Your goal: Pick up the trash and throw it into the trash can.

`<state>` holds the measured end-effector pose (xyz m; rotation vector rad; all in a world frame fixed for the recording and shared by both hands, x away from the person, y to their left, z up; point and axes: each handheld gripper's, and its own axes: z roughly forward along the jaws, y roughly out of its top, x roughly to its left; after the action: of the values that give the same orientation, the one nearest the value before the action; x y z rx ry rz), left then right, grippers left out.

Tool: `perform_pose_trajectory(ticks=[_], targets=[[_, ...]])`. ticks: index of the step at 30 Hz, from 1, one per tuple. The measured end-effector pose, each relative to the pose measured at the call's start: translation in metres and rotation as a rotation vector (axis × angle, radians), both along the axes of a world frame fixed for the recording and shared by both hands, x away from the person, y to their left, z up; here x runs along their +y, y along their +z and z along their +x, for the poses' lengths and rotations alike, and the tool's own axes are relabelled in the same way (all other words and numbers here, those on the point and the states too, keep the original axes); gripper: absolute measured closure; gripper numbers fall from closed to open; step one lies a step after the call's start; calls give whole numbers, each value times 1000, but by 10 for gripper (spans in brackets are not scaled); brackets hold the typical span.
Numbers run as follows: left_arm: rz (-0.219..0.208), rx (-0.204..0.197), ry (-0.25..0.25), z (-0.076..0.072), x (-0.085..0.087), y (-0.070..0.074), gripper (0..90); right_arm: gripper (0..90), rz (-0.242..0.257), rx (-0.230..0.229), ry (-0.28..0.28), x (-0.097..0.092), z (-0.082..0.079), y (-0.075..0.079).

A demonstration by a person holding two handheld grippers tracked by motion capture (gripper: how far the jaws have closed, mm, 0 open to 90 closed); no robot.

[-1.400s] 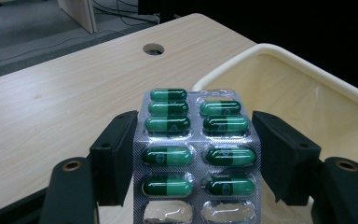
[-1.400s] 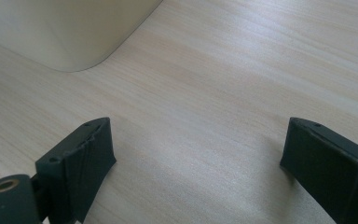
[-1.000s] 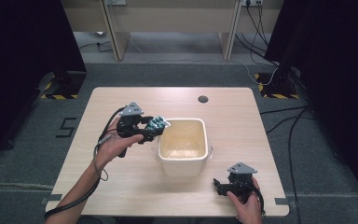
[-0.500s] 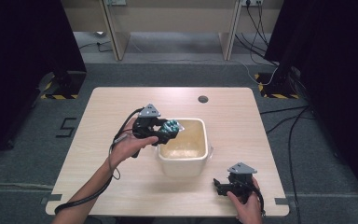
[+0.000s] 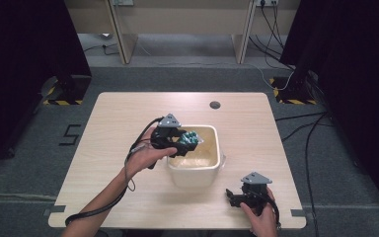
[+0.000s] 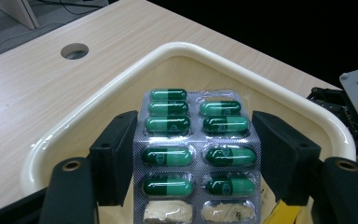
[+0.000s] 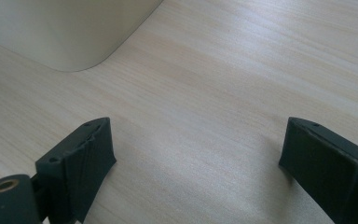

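One pale wood table [image 5: 128, 113] on grey carpet, left gripper [image 5: 185, 140] clamping blister pack [image 6: 196, 149], right gripper [image 5: 237, 197] agape.

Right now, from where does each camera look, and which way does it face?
High view: above the person's side, looking forward and down on the table; both forearms enter below.
Left gripper view: on the left gripper, facing the blister pack over the cream tub.
Right gripper view: on the right gripper, facing bare tabletop.
All three share the cream tub.
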<state>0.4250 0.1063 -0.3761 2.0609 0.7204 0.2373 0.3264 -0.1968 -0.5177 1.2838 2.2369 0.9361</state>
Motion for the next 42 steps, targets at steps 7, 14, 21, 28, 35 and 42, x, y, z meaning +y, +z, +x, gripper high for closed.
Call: perform_pose_trajectory(ticks=[7,14,21,28,35,42], targets=[[8,18,-20,-1,-3,-4,336,97,0,-1,0,0,0,0],[-4,-1,-19,-3,-4,-6,193,98,-1,-1,-1,0,0,0],[-18,-5,4,-3,2,-1,190,98,-1,-1,-1,0,0,0],[-26,-2,20,-1,9,1,182,98,0,-1,0,0,0,0],[-47,-18,49,-1,22,8,163,98,0,0,0,0,0,0],[-71,-26,81,1,38,14,163,98,-1,-1,0,0,0,0]])
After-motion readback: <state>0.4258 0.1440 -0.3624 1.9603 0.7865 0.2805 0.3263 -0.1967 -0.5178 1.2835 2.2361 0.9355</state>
